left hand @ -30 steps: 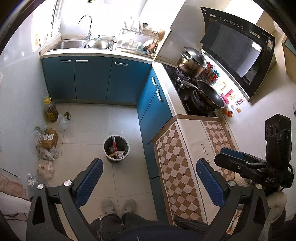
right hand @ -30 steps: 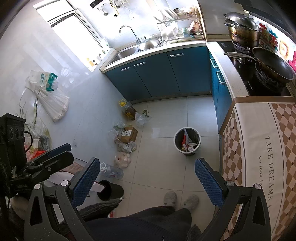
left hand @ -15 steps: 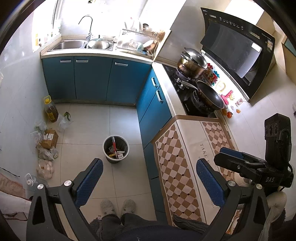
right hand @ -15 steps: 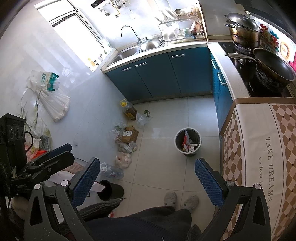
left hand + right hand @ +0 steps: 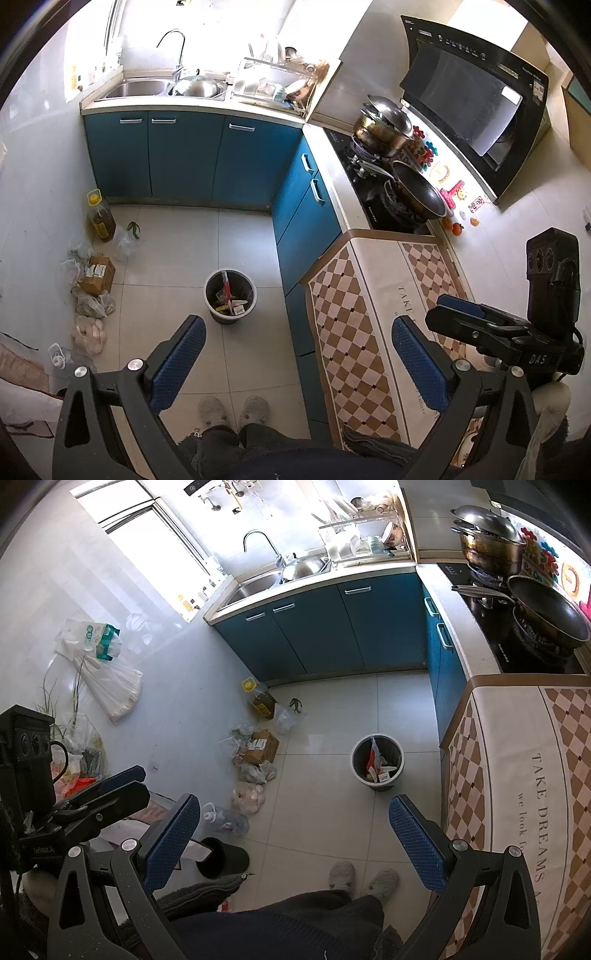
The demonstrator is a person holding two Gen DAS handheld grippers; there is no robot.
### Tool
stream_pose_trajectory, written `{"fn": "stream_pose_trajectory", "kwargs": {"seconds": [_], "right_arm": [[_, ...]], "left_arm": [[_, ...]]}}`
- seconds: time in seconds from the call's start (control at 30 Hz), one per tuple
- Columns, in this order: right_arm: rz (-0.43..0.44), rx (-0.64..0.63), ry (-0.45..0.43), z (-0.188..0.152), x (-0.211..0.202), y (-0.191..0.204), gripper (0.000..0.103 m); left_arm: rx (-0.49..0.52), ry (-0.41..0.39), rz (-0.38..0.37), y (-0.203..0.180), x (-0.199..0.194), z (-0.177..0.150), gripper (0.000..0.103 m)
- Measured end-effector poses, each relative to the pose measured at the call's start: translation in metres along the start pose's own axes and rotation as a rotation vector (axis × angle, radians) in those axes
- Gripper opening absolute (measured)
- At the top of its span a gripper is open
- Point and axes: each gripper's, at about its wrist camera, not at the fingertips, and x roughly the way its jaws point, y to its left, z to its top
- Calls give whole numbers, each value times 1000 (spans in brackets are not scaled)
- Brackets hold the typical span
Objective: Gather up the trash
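Pale floor tiles [image 5: 177, 258] filled the kitchen between blue cabinets [image 5: 184, 155] under the sink [image 5: 140, 86] and a desk [image 5: 369, 332] covered with a checkered cloth. On the hob beside that desk stood a lidded pot [image 5: 384, 127] and a dark frying pan [image 5: 419, 188].

A grey trash bin [image 5: 231, 301] stood on the open floor, well apart from the wall, with wrappers and a red item visible inside. Along the left wall lay a row of loose items: an oil bottle [image 5: 100, 218], a cardboard box [image 5: 98, 275], several plastic bags [image 5: 90, 304] and a clear empty bottle [image 5: 225, 819]. A black cup [image 5: 221, 856] lay on its side near the person's grey slippers [image 5: 234, 410].

Left gripper [image 5: 295, 354] was held above the floor, jaws spread wide, nothing between them. Right gripper [image 5: 291, 830] was likewise released and empty, hanging over the tiles near the bin.
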Motion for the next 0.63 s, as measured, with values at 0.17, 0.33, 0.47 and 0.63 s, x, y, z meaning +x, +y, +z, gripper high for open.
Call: {"fn": "stream_pose_trajectory", "kwargs": {"seconds": [0.17,0.33,0.47,0.63], "right_arm": [[1,-2,-2,0,0,0,103],[1,-1,-2,0,-1,-3,103],[2,-2,-2,0,0,-1,103],[4,-4,-1,0,-1,-1,103]], "left_arm": [[0,-4,4,-2,-1,0,103],[-3,-9,7,-8,-3,4,103],[-5,-9,3,-6,-3,3,103],[-13,-21,4,-7,-8,9,103]]}}
